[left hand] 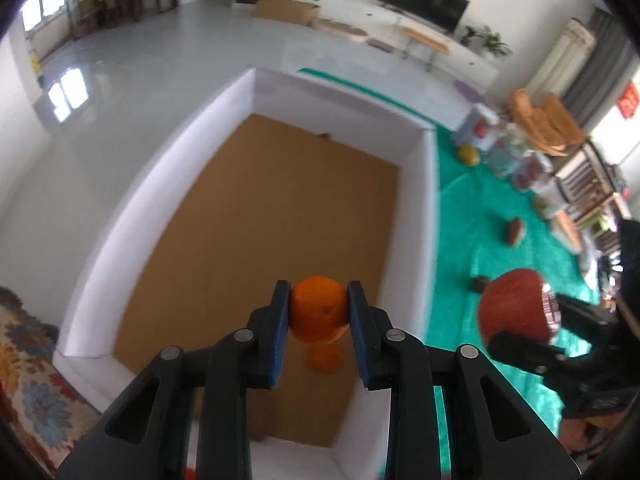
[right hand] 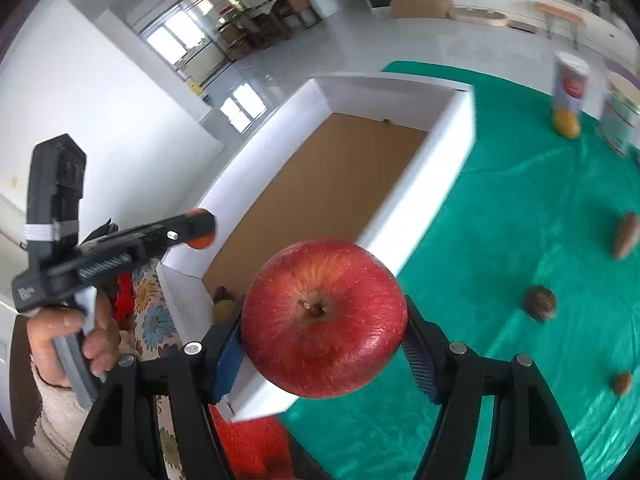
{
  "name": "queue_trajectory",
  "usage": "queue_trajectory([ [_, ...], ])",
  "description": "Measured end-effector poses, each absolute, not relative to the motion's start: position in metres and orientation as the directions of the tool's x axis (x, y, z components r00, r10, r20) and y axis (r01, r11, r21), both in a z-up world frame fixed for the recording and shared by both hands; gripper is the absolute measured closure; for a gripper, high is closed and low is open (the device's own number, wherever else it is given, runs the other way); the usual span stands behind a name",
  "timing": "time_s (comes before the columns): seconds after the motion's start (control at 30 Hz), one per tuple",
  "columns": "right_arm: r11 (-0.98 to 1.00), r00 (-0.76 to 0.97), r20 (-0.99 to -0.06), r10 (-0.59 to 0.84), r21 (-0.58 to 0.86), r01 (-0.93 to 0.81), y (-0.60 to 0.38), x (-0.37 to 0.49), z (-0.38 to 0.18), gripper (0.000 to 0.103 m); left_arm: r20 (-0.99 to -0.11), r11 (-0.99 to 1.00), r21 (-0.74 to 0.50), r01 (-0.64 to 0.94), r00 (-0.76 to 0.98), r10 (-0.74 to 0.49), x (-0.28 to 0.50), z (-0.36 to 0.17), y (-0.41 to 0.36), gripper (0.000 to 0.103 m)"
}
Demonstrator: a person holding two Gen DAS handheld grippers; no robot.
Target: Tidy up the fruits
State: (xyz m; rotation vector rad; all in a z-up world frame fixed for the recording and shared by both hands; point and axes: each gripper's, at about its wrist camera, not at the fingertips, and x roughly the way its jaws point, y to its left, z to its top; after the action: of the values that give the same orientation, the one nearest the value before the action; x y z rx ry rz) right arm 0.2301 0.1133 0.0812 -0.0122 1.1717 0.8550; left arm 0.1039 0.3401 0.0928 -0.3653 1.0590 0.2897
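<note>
1. The left hand-held gripper (left hand: 319, 312) squeezes an orange (left hand: 318, 309) above the white box (left hand: 428, 208). The right hand-held gripper (right hand: 324, 346) squeezes a red apple (right hand: 324, 318) by the box's near corner.
2. This looks like the putting-in step. Next, each needs to go lower, then let go gently.
3. Another orange (left hand: 325, 359) in the box is blurry. Brown fruits (right hand: 540, 303) on the green table (right hand: 520, 208) are hard to name.

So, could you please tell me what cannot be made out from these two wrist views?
- Near corner of the white box, left wrist view: hidden behind the left gripper and its orange.
- Brown items on the green cloth, both views: too blurred to identify.
- Labels on the containers, left wrist view: small and blurred.
- Objects in the box beside the apple, right wrist view: partly hidden by the right gripper.
</note>
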Motion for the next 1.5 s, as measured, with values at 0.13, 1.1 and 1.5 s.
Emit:
queue_trajectory([
  [0.13,0.702,0.142,-0.877,0.46,0.261,-0.662,0.189,0.244,0.051,0.034,-0.908,0.881,-0.009,-0.472,0.374,0.191,0.107,0.043,0.374,0.075],
  [1.1,0.814,0.421,-0.817,0.394,0.098,-0.572,0.035,0.195,0.046,0.01,-0.788,0.912,-0.13,-0.389,0.599,0.143,0.068,0.079,0.308,0.011],
  [1.5,0.996,0.572,-0.82,0.017,0.063,0.06,-0.264,0.068,-0.057,0.009,-0.809,0.97,-0.225,0.095,0.536,-0.24,0.065,0.01,0.055,0.007],
])
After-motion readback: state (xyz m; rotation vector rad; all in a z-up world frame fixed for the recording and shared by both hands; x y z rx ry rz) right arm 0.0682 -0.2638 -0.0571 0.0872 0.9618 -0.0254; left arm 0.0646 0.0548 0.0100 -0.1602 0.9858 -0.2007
